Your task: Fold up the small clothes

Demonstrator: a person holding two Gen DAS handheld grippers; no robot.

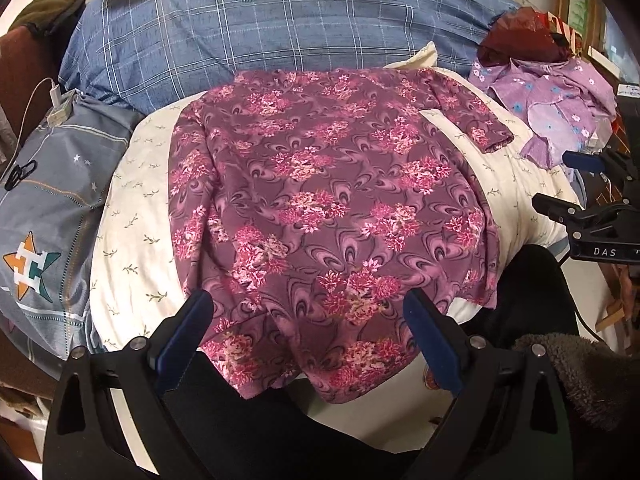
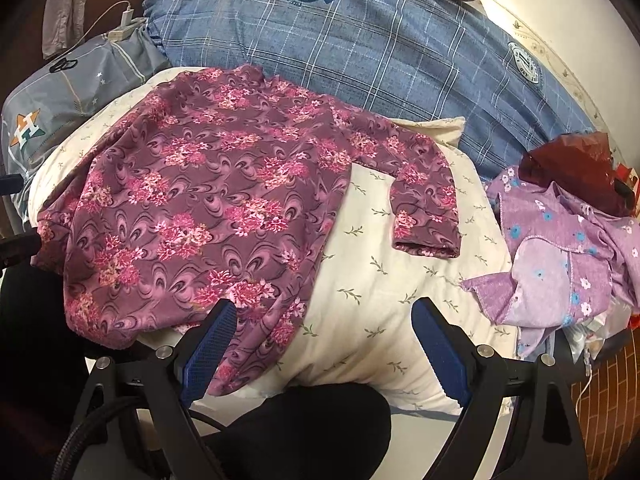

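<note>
a bed covered by a blue plaid duvet (image 1: 280, 40) is seen ahead, with a cream pillow (image 2: 400, 280) as the work surface. the floral top (image 1: 320, 208) is spread flat on the pillow, directly ahead of the left gripper (image 1: 308, 308); its hem hangs over the near edge between the blue pads. one sleeve (image 2: 428, 208) is laid out ahead of the right gripper (image 2: 324, 320). a lilac garment (image 2: 560, 248) is heaped to that gripper's right.

risk: the draped hem could be dragged off the rounded pillow if only one layer is pinched; the bent sleeve could be folded crooked.

both grippers are held low, spread wide, gripping nothing.
</note>
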